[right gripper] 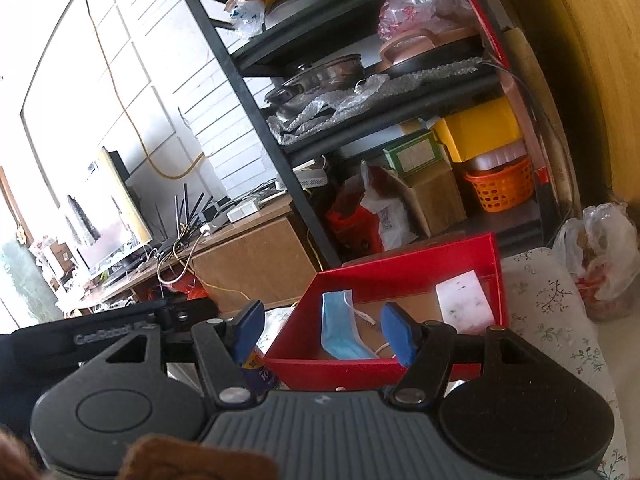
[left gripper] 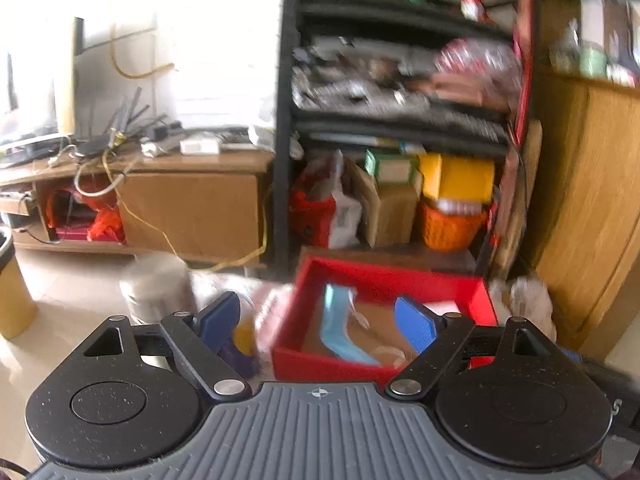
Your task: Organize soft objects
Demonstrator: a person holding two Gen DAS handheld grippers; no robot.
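Shallow red cardboard box (right gripper: 400, 276) low and centre-right in the right wrist view, open-topped, brown cardboard floor showing, near wall just ahead of the fingers. Inside, against the left wall: light blue pleated face mask (right gripper: 340, 332) with white ear loops, lying flat. Towards the back right corner: white rectangular sponge-like pad (right gripper: 464, 302), well apart from the mask, bare floor between them. Right of the box: white floral-print cushion or bedding (right gripper: 556, 312), touching or nearly touching the right wall. Behind, filling the upper centre: black metal shelving rack (right gripper: 256, 112), leaving little room past the far wall.

Right gripper (right gripper: 324, 334) spread wide, blue-padded fingers (right gripper: 396, 334) grasping nothing; mask between the two pads in the frame, beyond the tips.

Left wrist view blurred. Same red box (left gripper: 384, 280) lower centre, blue mask (left gripper: 340, 330) on its floor. Left gripper (left gripper: 318, 320) likewise released and wide, nothing between its blue fingers (left gripper: 416, 324); mask beyond them, nearer the right pad's side of the gap.
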